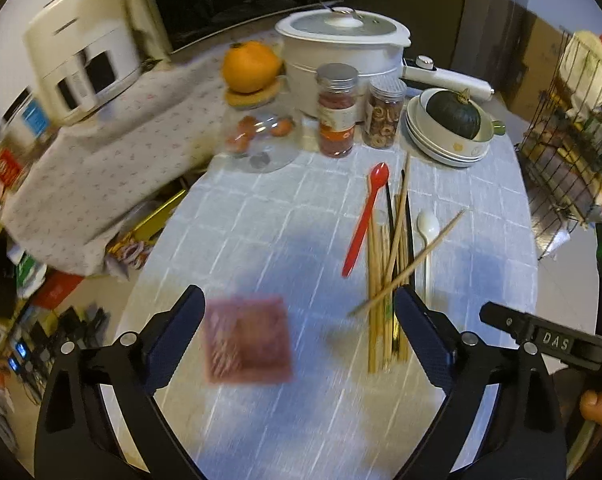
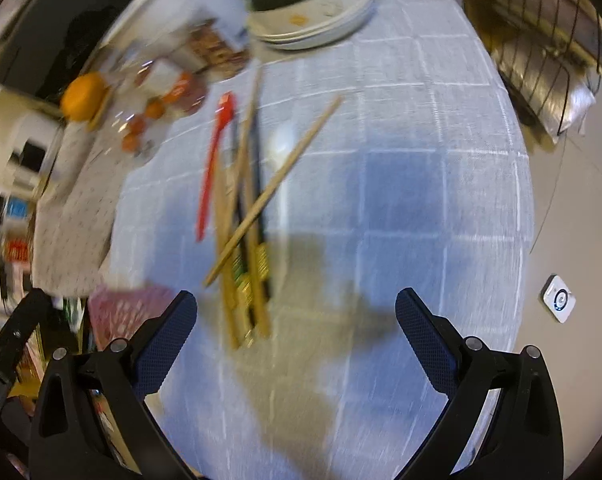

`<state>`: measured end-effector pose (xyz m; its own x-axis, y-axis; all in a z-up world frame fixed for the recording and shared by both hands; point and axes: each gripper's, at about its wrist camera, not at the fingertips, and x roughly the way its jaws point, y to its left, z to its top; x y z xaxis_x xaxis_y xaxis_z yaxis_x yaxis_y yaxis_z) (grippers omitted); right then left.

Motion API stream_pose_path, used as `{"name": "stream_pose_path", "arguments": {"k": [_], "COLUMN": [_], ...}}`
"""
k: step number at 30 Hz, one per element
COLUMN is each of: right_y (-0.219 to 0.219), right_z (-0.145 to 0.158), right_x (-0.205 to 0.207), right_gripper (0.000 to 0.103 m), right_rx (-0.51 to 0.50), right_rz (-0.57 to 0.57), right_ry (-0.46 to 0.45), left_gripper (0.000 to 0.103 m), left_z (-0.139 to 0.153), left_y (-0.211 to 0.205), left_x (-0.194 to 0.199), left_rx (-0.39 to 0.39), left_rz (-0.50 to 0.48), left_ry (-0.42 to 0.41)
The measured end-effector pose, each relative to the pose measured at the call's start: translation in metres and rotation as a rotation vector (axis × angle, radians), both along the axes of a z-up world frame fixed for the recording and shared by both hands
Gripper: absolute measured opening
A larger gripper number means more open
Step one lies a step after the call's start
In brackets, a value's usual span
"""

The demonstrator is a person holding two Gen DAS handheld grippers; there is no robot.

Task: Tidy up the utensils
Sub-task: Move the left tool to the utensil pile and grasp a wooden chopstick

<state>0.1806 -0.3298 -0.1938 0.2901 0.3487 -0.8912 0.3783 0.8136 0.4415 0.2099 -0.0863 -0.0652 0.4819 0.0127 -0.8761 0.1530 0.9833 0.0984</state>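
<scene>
Left gripper (image 1: pixel 297 312): fingers spread wide, holding nothing, above a blurred pink square item (image 1: pixel 248 340) on the bench (image 1: pixel 261 220).
Right gripper (image 2: pixel 297 312): fingers equally wide apart, empty.
Utensils: a loose heap of chopsticks (image 1: pixel 385 280) mid-bench, one stick lying crosswise on top; red spoon (image 1: pixel 365 216) just left of it, white spoon (image 1: pixel 427 232) just right.
Handling: likely light, stiff, smooth and prone to roll (the crossed stick may shift the rest); pinch a stick mid-length, the spoons by their handles.

Chopsticks (image 1: pixel 385 280) lie mid-table (image 1: pixel 261 224); spoon (image 1: pixel 365 216) left, basket (image 1: pixel 247 340) further left, jars (image 1: pixel 337 112) behind.
</scene>
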Motion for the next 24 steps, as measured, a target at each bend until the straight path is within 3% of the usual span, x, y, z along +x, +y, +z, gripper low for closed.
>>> {"name": "stream_pose_path", "arguments": {"k": [5, 17, 21, 24], "right_y": [-0.028, -0.043, -0.049, -0.053], "right_z": [-0.029, -0.054, -0.056, -0.061], "right_x": [0.022, 0.050, 0.055, 0.056], "right_gripper": [0.070, 0.053, 0.051, 0.050], "right_rx": [0.074, 0.141, 0.152, 0.167], "right_rz": [-0.068, -0.078, -0.081, -0.088], "right_ry": [0.050, 0.037, 0.022, 0.024], "left_gripper": [0.081, 0.058, 0.047, 0.033], "left_z": [-0.033, -0.113, -0.129, -0.142], "left_y": [-0.039, -0.122, -0.133, -0.139], "left_x": [0.054, 0.139, 0.152, 0.160], "left_rx": [0.008, 0.060, 0.066, 0.091], "left_rz": [-0.044, -0.131, -0.157, -0.172], "left_ry": [0.103, 0.221, 0.241, 0.258]}}
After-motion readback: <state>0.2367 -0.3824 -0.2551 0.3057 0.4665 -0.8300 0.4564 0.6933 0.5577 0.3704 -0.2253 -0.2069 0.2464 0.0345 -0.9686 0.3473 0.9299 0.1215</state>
